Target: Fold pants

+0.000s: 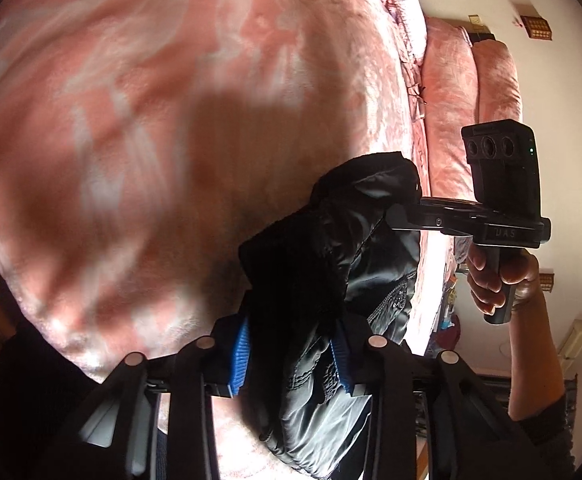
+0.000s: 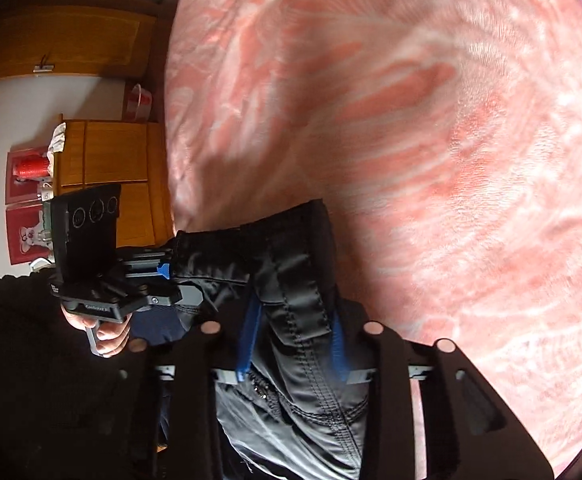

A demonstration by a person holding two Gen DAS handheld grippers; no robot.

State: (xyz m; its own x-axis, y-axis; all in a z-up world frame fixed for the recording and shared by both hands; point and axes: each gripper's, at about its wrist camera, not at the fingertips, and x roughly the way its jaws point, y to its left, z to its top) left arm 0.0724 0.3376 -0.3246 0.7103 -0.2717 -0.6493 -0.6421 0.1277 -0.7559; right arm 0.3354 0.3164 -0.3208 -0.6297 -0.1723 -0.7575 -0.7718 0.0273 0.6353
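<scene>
I am holding the black pants (image 1: 331, 264) with both grippers at the same moment, and the fabric is lying between them as a short bridge above the pink bed cover (image 1: 139, 92). In the left wrist view, the left gripper (image 1: 291, 356) is closing its blue pads (image 1: 239, 354) narrowly on a thick bunch of the cloth, and the pads are pressing on it from both sides. In the right wrist view, the right gripper (image 2: 293, 340) is doing the same on a stitched seam part, which I am judging to be near the waistband or a pocket. No earlier picture is given, so I am only saying that both are gripping now. The relation that matters for me is this: the held edge is running from one gripper to the other, side to side, and the rest of the pants is hanging down toward me, under the fingers, not spread flat on the bed. Both hands are equally near, because each one is already having its own end. The right hand (image 1: 499, 276) is showing beside the bed's edge. I am thinking the next move is to carry the edge forward over the cover, keeping it tight. A wooden cabinet (image 2: 111, 152) is standing well apart on the side, so nothing is blocking the way.
</scene>
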